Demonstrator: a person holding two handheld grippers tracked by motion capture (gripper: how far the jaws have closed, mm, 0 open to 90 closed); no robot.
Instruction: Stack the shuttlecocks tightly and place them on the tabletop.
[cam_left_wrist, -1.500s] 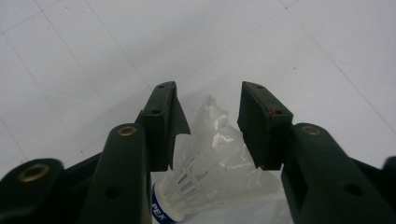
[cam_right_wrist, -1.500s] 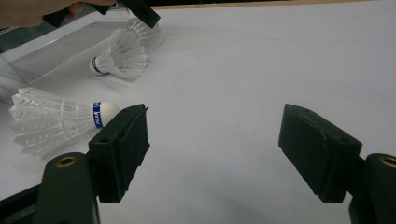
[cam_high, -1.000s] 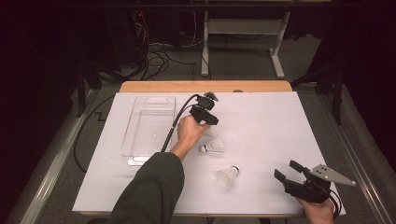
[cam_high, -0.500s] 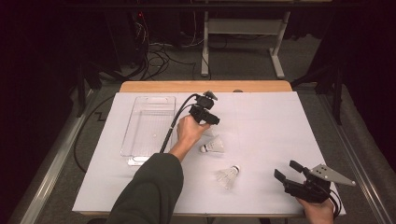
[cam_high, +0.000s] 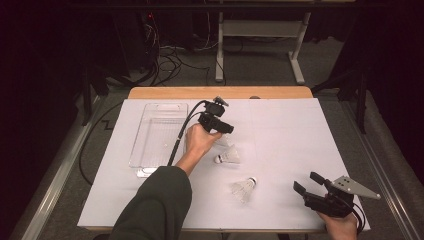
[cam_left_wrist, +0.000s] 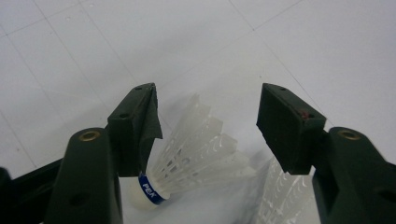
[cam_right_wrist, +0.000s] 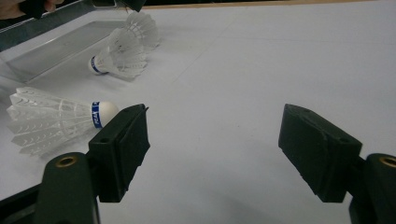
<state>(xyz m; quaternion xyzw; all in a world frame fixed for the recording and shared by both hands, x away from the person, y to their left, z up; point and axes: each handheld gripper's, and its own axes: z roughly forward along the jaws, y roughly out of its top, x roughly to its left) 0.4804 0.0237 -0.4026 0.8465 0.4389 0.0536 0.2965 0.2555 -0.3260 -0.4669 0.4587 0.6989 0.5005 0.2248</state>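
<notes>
A: Entry, left gripper (cam_high: 226, 134). It sits near the middle of the white paper-covered table (cam_high: 300, 130), held in the person's left hand (cam_high: 200, 141), just right of the clear rectangular plastic tray (cam_high: 159, 131).

B: Jaw state?

A: Jaws have just been opening and now stand wide. In the left gripper view a white feathered shuttlecock with a blue band around its cork (cam_left_wrist: 196, 154) lies between them on the table, cork toward the camera, feathers fanning away. The pads are not pressing on it: the right pad is clear of the feathers; the left pad stands very close to the cork end, contact there not resolvable.

B: Same shuttlecock in the high view?

A: Yes, just below and right of the left hand (cam_high: 227, 156), resting on the paper. A second feather skirt (cam_left_wrist: 285, 196) shows at the lower right of the left gripper view, just beside the first; its cork is out of frame.

B: Other shuttlecocks?

A: One more white blue-banded shuttlecock (cam_high: 244, 187) lies nearer the person, between the two hands, well apart from the tray. In the right gripper view it lies on its side (cam_right_wrist: 56, 119), left of the jaws.

B: Right gripper (cam_high: 309, 183)?

A: At the near right corner of the table. Jaws wide, nothing between them, bare paper beyond.

B: Tray contents?

A: Cannot tell; it is see-through.
</notes>
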